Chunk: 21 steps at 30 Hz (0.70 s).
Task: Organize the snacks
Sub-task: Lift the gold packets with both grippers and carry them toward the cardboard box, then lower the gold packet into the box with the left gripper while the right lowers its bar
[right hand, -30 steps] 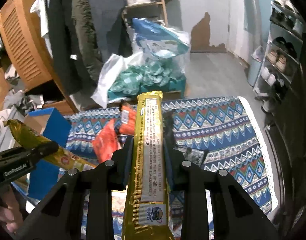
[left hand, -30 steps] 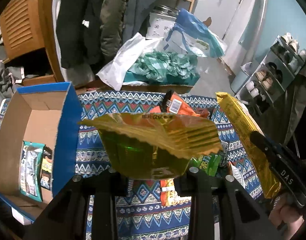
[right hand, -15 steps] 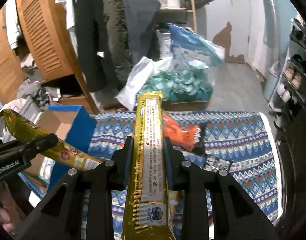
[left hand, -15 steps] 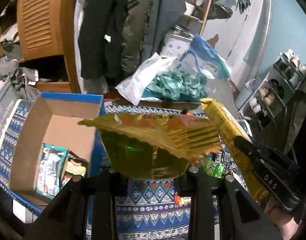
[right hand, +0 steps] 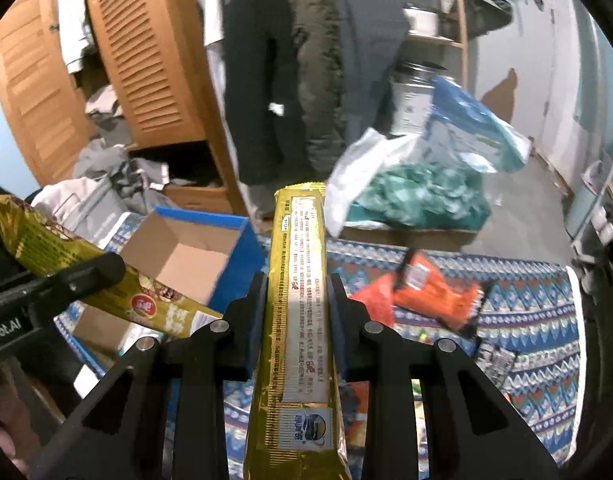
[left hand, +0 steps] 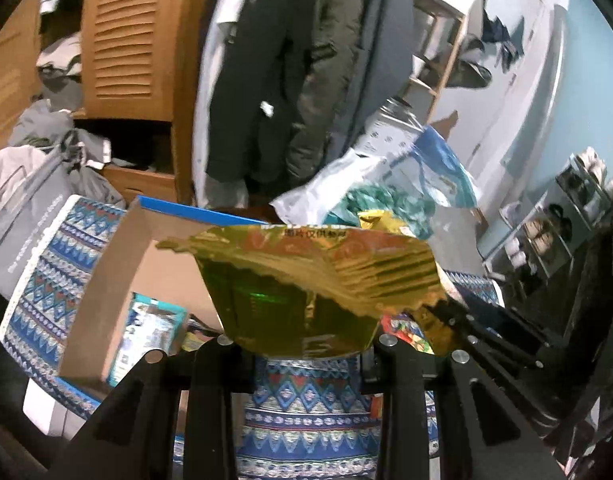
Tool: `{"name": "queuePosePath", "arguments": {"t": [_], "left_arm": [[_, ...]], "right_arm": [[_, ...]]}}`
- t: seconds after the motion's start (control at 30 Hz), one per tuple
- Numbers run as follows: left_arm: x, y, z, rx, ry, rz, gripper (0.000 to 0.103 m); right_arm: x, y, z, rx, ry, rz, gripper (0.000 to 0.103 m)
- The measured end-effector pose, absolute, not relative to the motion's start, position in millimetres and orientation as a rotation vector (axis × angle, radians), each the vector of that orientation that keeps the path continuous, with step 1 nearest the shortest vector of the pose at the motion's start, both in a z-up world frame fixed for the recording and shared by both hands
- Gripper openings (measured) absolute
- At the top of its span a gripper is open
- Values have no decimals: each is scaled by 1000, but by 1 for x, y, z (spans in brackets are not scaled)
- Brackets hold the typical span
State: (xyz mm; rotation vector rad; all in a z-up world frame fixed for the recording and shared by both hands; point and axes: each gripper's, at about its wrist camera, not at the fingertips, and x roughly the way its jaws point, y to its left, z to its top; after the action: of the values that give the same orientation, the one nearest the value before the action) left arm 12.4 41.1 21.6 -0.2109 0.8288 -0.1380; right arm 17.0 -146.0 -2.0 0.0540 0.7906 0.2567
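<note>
My left gripper (left hand: 302,344) is shut on a crinkled yellow-green snack bag (left hand: 306,276), held in the air beside the open cardboard box with blue sides (left hand: 118,264). The box holds a teal packet (left hand: 150,332) and another small packet. My right gripper (right hand: 294,300) is shut on a long gold snack pack (right hand: 298,300) that points toward the same box (right hand: 194,256). The left gripper (right hand: 58,288) with its bag (right hand: 38,240) shows at the left of the right wrist view. Orange snack packs (right hand: 430,292) lie on the patterned blue cloth (right hand: 526,312).
The cloth-covered surface (left hand: 42,268) ends at a white edge. Behind it hang dark coats (left hand: 274,60), a louvered wooden wardrobe door (left hand: 126,32) and piled grey clothes (left hand: 34,160). White and blue plastic bags (right hand: 438,176) lie behind; a shoe rack (left hand: 562,216) stands at the right.
Both grippers have moved left and upward with their snacks, toward the cardboard box. The box now sits nearer the middle of both views, and the orange packs have slid to the right.
</note>
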Motion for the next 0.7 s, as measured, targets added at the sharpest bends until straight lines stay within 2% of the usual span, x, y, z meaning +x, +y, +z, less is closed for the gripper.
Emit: {"name": "queuePosePath", "arguments": {"t": [0.33, 0.7], "left_arm": [[14, 114, 17, -272, 814, -21, 32], [28, 166, -17, -281, 883, 63, 32]], "right_arm": [[35, -79, -6, 26, 827, 353, 28], [55, -11, -32, 7, 906, 413, 28]]}}
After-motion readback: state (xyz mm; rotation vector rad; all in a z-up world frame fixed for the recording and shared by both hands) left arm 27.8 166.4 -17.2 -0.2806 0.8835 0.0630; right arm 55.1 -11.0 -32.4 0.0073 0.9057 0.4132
